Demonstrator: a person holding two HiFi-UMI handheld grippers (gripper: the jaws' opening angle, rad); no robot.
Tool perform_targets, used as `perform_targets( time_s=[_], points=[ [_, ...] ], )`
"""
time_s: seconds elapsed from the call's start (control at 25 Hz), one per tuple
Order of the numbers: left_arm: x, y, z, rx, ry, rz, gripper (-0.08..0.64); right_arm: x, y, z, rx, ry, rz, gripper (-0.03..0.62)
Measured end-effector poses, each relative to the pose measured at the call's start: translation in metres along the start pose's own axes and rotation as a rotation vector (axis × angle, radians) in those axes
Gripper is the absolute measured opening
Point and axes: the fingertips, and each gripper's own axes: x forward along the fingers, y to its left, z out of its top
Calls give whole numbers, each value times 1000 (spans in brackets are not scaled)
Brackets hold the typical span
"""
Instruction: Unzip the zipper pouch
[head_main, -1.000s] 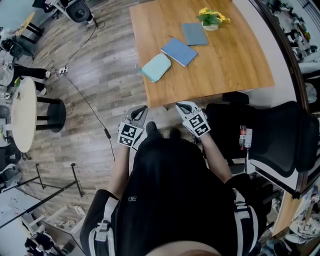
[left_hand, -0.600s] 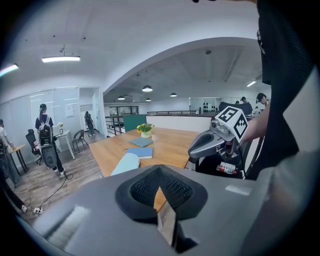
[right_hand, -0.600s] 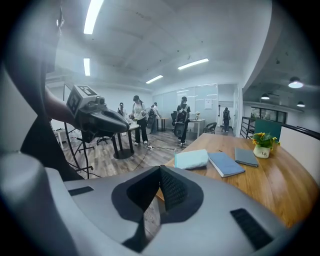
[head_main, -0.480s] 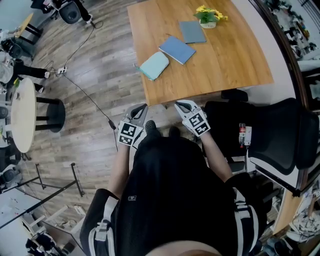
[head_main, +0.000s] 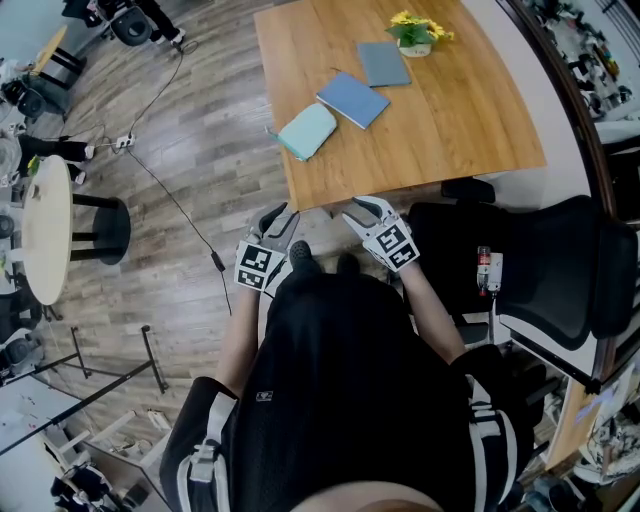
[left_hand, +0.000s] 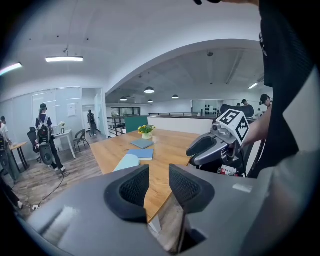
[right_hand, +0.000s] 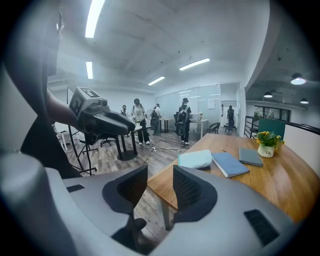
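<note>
The zipper pouch (head_main: 308, 131) is a pale teal, flat pouch lying near the left edge of the wooden table (head_main: 440, 130); it also shows as the pouch (left_hand: 127, 161) and the pouch (right_hand: 196, 159) in the two gripper views. Both grippers hang in front of the table's near edge, well short of the pouch. My left gripper (head_main: 277, 214) (left_hand: 158, 173) has its jaws opening, with nothing between them. My right gripper (head_main: 358, 209) (right_hand: 160, 175) is also opening and holds nothing. Each gripper appears in the other's view: the right gripper (left_hand: 215, 145), the left gripper (right_hand: 102, 120).
A blue notebook (head_main: 353, 100), a grey notebook (head_main: 386, 65) and a small pot of yellow flowers (head_main: 418, 35) lie beyond the pouch. A black office chair (head_main: 560, 270) stands at my right. A round white table (head_main: 45, 230) and a floor cable (head_main: 175, 195) are at my left. People (right_hand: 185, 120) stand far off.
Both grippers' jaws, closed together in the earlier frames, now stand apart. The hands have stayed in front of the table edge.
</note>
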Motion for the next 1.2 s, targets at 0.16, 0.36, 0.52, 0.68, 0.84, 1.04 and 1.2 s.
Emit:
perform_targets(
  time_s=[0.16,0.36,0.52,0.68,0.84,1.04,1.2],
  points=[
    [0,0,2,3,1,4,137,0,-2,-1,9,-6,-1,192],
    [0,6,2,10,7,11,143,4,-2,1,16,-13,6,210],
    [4,12,0,7,13,6,143,15,-5,2,103,-35,30,215],
    [13,22,0,9,8,-6,143,37,-14,5,190,-55,45,216],
    [19,42,-1,12,17,-18,143,62,-20,12,197,-47,52,216],
    [29,73,1,21,17,-31,142,95,-37,5,253,-16,47,215],
    [38,95,-8,19,33,-49,140,120,-46,-2,341,3,54,209]
  ],
)
